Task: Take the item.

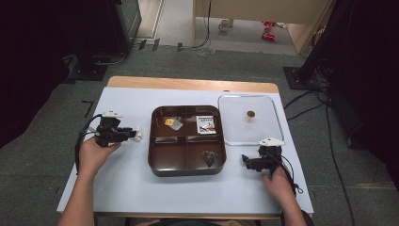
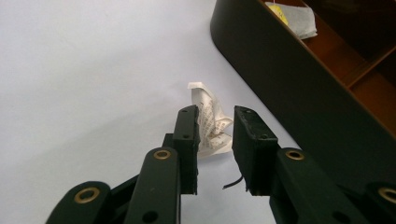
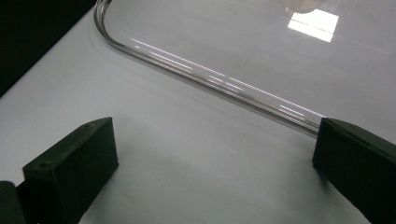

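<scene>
Crumpled paper lies on the white table just left of the brown tray, between the left gripper jaws, which stand slightly parted, one touching it; right gripper rests wide apart beside the clear lid.

A white-topped table with a wooden far edge stands on grey carpet. Dark equipment stands flank the scene at both sides, with black cables trailing across the floor at right. Beyond, a pale floor and a light wooden cabinet are brightly lit.
</scene>
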The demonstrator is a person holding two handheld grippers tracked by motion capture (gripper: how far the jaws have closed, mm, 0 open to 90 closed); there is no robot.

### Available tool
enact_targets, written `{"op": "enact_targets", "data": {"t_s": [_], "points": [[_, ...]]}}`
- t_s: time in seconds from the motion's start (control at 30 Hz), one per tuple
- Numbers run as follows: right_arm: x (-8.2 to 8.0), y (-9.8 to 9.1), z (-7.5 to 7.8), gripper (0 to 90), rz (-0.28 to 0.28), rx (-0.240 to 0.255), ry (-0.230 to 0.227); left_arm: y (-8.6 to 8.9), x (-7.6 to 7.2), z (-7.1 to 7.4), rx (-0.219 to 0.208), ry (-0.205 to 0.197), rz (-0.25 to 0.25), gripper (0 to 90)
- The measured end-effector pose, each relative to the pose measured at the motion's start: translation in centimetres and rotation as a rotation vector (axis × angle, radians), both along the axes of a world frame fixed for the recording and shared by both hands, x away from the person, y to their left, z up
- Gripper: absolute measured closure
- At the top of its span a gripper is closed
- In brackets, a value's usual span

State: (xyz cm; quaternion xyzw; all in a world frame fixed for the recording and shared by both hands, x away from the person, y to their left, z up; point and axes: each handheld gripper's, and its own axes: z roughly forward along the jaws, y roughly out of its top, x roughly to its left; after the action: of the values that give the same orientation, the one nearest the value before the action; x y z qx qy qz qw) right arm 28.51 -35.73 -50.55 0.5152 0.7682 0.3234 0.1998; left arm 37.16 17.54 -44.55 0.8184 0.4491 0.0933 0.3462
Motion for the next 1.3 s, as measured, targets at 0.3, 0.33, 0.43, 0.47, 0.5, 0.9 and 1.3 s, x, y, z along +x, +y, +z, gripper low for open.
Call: {"op": "enact_targets", "data": {"t_s": [0.3, 0.33, 0.43, 0.47, 0.5, 0.9, 1.3], "points": [[0.0, 0.0, 0.0, 0.0, 0.001, -0.001, 0.001, 1.1, -0.7, 0.3, -0.012, -0.029, 0.034, 64.3], [0.0, 0.0, 0.0, 0.0, 0.001, 0.0, 0.001, 1.4, -0.7, 0.3, -0.015, -0.03, 0.033, 63.5], [0.0, 0.0, 0.0, 0.0, 0.0, -0.001, 0.001, 1.8, -0.9, 0.1, -0.012, -0.034, 0.035, 61.0], [0.0, 0.0, 0.0, 0.0, 0.0, 0.0, 0.002, 2.1, -0.9, 0.1, -0.015, -0.029, 0.041, 60.6], [0.0, 0.0, 0.0, 0.0, 0.0, 0.0, 0.002, 2.2, -0.9, 0.0, -0.019, -0.03, 0.044, 60.2], [0.0, 0.0, 0.0, 0.0, 0.001, 0.0, 0.002, 3.7, -1.2, -0.4, -0.003, -0.021, 0.107, 49.8], [0.0, 0.0, 0.0, 0.0, 0.001, 0.0, 0.001, 5.2, -1.2, -1.2, 0.02, -0.006, 0.153, 42.9]]}}
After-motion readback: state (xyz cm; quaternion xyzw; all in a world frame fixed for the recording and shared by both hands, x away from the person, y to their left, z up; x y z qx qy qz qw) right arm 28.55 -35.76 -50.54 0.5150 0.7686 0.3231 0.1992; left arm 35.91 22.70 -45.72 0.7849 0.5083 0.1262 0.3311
